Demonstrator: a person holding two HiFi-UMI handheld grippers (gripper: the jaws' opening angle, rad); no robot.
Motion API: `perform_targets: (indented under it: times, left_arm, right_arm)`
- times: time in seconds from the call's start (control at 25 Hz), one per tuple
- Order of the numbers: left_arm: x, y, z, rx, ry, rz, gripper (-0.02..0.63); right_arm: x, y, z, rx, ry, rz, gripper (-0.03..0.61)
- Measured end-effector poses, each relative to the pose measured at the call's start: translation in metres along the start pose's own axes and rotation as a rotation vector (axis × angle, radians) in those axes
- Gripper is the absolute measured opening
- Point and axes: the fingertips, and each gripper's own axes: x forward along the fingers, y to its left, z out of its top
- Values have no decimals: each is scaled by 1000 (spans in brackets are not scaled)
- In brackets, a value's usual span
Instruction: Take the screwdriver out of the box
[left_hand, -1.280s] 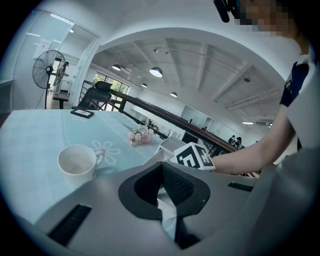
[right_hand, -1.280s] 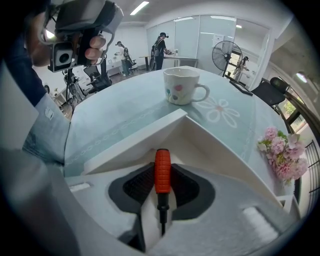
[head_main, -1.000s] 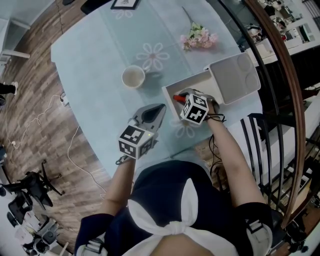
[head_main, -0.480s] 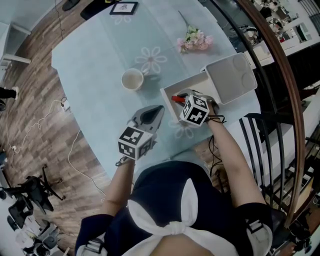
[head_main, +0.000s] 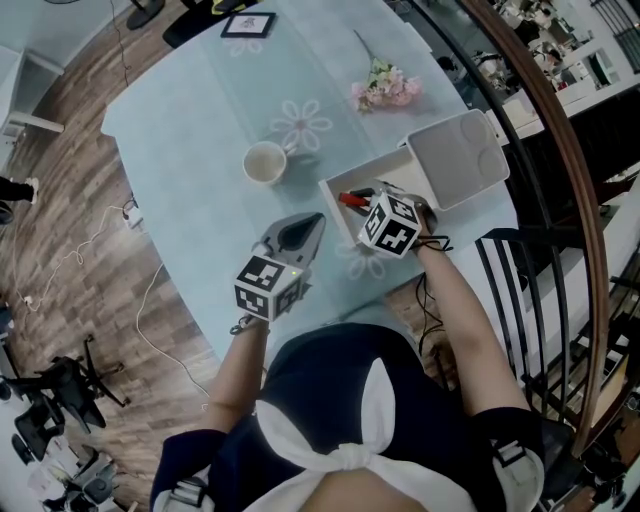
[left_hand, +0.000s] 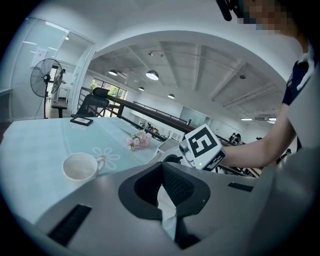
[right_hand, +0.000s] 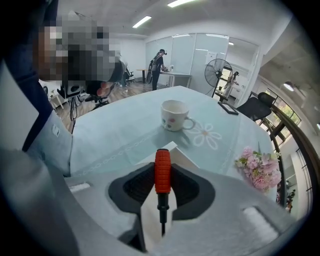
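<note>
Step in hand, I think, is the lift out: the right tool (right_hand: 161, 189) pinches the screwdriver (right_hand: 162, 170) by its red handle, and the thin metal end points back toward the camera. Its two jaws are spread just as wide as the handle and press on each side of it. Nothing else is between them. In the head view the screwdriver is at the near side of the open white box (head_main: 332, 192), and I cannot tell if it is fully clear of the wall. A lid (head_main: 455, 160) lies next to the box. Next move, I guess, calls for bringing the screwdriver up past the box wall and over to the worktop (head_main: 200, 110), away from the cup (head_main: 264, 161). Left tool (head_main: 300, 232) hovers over the worktop near the box, jaws a little apart, holding nothing.
</note>
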Motion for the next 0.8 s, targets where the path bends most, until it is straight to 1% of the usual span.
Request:
perform_targets:
  times: [0.28, 0.8]
  left_arm:
    - [-5, -2, 2, 8, -10, 9, 15]
    - [-14, -11, 4, 22, -28, 16, 15]
  right_arm:
    - [-21, -2, 14, 32, -62, -34, 100]
    - [-56, 5, 32, 56, -148, -103, 100]
